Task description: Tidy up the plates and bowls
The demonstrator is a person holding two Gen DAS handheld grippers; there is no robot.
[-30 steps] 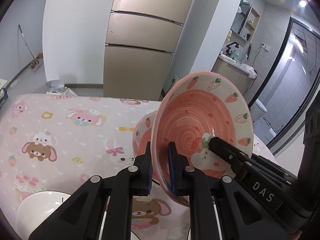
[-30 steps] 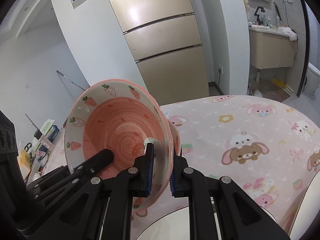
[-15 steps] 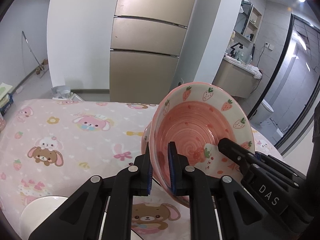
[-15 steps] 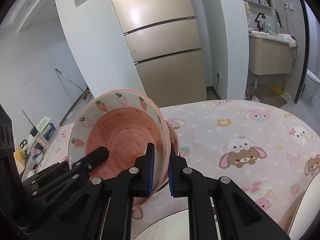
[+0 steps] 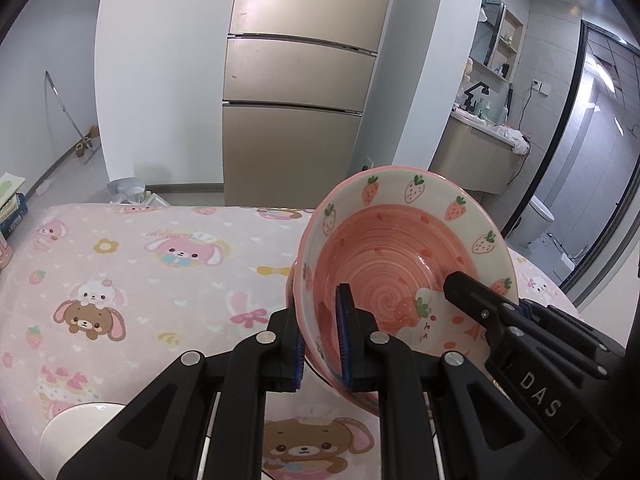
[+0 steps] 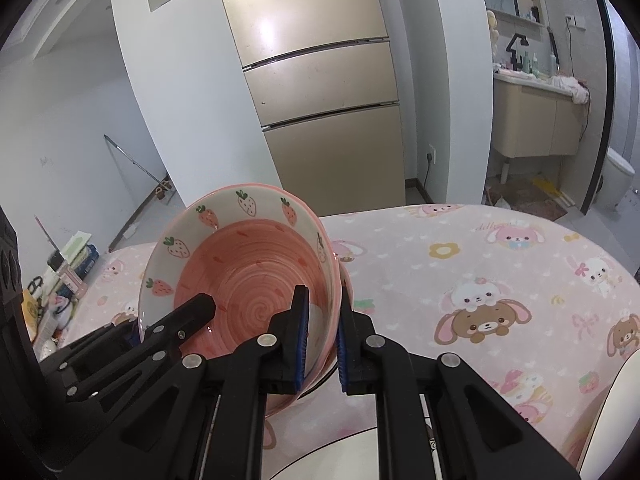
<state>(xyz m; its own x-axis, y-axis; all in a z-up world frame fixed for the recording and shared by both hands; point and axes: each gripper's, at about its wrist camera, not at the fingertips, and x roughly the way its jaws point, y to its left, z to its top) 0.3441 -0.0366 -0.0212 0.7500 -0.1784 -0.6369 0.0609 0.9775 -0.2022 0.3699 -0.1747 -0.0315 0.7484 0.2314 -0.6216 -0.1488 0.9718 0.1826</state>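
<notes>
While both grippers pinch opposite rims, the strawberry bowl (image 5: 404, 264) hangs tilted between left gripper (image 5: 322, 344) and right gripper (image 6: 320, 340), above the pink tablecloth (image 5: 140, 264). Jaws clamped shut on it. White plates (image 5: 76, 428) below the jaws remain unsorted; stacking looks barely begun.

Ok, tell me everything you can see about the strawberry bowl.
The strawberry bowl looks like glazed ceramic: a pink spiral inside, a cream rim band with painted strawberries, and a strawberry picture on its inner wall. It is tipped up, its opening facing the cameras, above the pink cartoon tablecloth. The left tongs pinch one side of its rim, the right tongs the other. A second similar rim shows close behind it; whether they touch is unclear.
</notes>
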